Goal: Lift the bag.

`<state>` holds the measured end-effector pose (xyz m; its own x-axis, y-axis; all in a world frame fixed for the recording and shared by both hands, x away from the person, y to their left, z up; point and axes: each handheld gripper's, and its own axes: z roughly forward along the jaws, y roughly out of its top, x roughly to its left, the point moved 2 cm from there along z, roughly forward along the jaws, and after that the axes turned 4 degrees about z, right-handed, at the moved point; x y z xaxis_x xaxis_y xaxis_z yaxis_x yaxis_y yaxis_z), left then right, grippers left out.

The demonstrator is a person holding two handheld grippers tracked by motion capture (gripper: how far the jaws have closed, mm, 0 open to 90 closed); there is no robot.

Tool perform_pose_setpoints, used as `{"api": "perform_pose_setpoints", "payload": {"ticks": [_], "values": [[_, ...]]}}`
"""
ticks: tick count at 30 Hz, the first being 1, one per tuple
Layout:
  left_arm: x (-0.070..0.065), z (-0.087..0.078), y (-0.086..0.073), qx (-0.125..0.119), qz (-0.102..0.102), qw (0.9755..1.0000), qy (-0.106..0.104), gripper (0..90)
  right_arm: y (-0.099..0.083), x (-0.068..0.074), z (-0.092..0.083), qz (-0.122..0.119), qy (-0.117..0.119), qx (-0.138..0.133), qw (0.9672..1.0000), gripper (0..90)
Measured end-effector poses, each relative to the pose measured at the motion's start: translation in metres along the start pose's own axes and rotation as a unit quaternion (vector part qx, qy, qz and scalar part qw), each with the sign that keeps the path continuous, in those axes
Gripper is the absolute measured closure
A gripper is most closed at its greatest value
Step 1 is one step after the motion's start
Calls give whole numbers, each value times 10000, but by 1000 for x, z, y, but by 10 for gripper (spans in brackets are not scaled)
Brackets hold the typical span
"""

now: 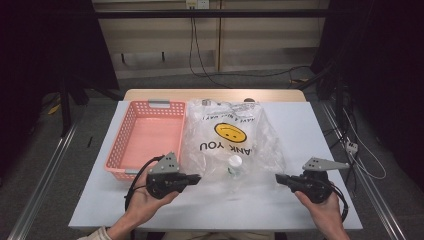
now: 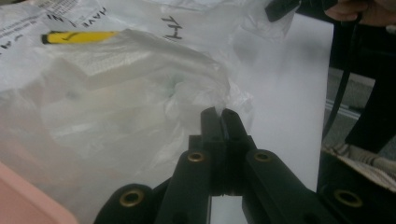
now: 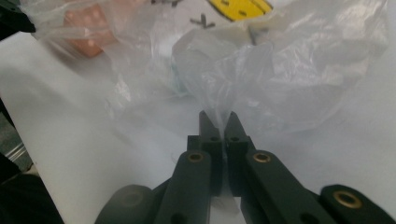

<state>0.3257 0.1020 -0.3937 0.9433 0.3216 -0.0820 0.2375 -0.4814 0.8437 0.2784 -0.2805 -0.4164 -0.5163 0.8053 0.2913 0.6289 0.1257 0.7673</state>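
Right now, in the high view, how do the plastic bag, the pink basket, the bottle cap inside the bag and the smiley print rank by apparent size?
1. plastic bag, largest
2. pink basket, close behind; the bag overlaps its right side, so the margin is unsure
3. smiley print
4. bottle cap, smallest

White table point(image 1: 300, 130): pink basket point(image 1: 145, 137), clear plastic bag point(image 1: 230, 135) side by side.

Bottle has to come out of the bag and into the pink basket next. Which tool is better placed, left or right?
Probably left. The left tool sits right beside the pink basket and close to the bottle; the right tool is across the plastic bag. Both are shut on the bag's edge, so one must release first.
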Motion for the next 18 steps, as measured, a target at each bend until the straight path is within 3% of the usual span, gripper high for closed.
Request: {"api": "perform_pose_setpoints", "payload": {"ticks": [7,10,18], "values": [[12,-15,15,-287,6,9992,279,900,23,-3,-9,-10,-23,-358,9994,898],[20,-17,24,-297,27,9988,392,900,32,-7,-7,90,83,-468,9988,899],[30,-23,42,-626,-13,9966,531,900,66,-6,-3,-30,74,-719,9974,899]]}}
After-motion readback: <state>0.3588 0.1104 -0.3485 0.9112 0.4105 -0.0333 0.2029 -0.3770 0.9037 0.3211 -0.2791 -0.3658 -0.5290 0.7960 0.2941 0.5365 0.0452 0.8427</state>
